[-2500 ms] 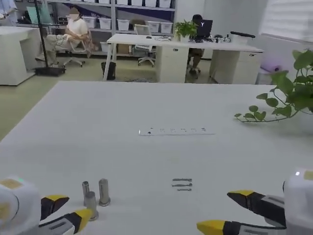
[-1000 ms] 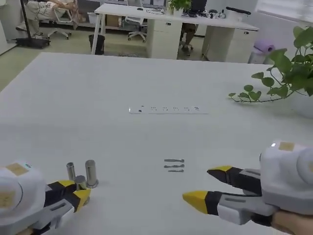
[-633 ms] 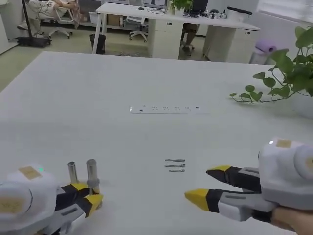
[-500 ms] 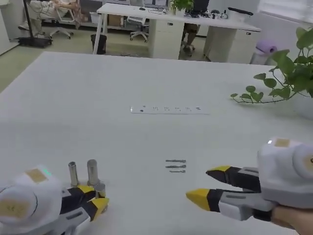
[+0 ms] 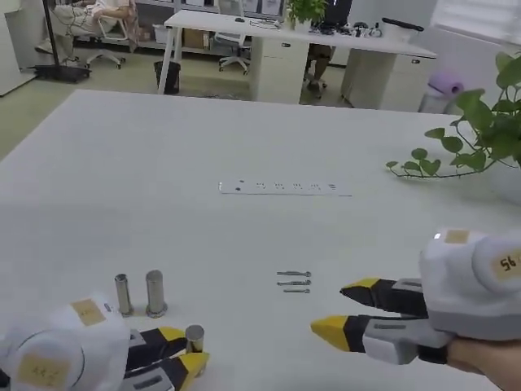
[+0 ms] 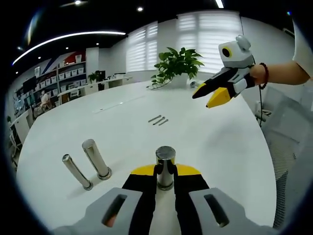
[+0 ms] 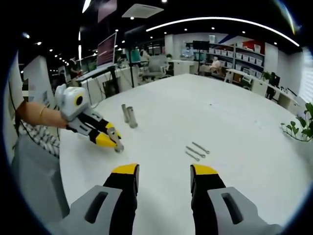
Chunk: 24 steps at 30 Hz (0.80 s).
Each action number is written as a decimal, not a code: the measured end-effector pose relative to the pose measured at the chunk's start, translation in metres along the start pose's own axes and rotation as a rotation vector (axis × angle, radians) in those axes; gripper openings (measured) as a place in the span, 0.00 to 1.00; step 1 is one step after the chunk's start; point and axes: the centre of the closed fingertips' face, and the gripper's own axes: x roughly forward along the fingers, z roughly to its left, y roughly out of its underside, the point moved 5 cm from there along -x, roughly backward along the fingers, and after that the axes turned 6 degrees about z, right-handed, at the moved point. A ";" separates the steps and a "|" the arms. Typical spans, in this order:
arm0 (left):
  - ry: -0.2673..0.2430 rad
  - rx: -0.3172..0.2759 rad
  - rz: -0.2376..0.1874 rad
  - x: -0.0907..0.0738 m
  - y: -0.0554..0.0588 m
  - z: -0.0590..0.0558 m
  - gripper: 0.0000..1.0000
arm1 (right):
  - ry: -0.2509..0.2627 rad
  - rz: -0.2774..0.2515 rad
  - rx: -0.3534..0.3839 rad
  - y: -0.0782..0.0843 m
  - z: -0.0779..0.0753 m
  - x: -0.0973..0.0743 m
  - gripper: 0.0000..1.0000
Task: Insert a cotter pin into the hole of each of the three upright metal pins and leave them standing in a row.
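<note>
While the left gripper (image 5: 183, 352) clamps its jaws on one upright metal pin (image 6: 165, 166) low on the worktop (image 5: 244, 138), we hold the right gripper (image 5: 330, 308) with its jaws wide apart and gripping nothing. We see a thinner metal pin (image 5: 123, 293) and a thicker metal pin (image 5: 155, 293) standing side by side, near the held pin but apart from it. Three cotter pins (image 5: 294, 282) lie close together on the worktop between the grippers, nearer the right one.
</note>
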 end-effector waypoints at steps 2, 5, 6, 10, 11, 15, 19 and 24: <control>0.008 0.005 0.000 0.001 0.000 -0.002 0.11 | -0.002 0.005 0.000 0.001 -0.001 0.001 0.44; 0.020 0.006 -0.003 0.003 -0.002 -0.009 0.11 | -0.004 0.011 0.000 0.002 -0.001 0.002 0.44; 0.024 0.007 -0.004 0.004 -0.002 -0.010 0.11 | -0.004 0.011 0.000 0.002 -0.001 0.002 0.44; 0.047 0.017 -0.006 0.007 -0.003 -0.020 0.11 | -0.006 0.011 -0.001 0.001 -0.002 0.002 0.43; 0.049 0.018 -0.007 0.007 -0.003 -0.022 0.11 | -0.006 0.011 -0.001 0.001 -0.002 0.002 0.43; 0.057 0.016 -0.011 0.009 -0.004 -0.029 0.11 | -0.005 0.012 -0.004 0.001 -0.003 0.002 0.42; 0.063 0.015 -0.014 0.011 -0.005 -0.034 0.11 | -0.005 0.015 -0.008 0.001 -0.004 0.002 0.41; 0.063 0.011 -0.015 0.012 -0.006 -0.038 0.11 | -0.003 0.021 -0.010 0.002 -0.005 0.002 0.40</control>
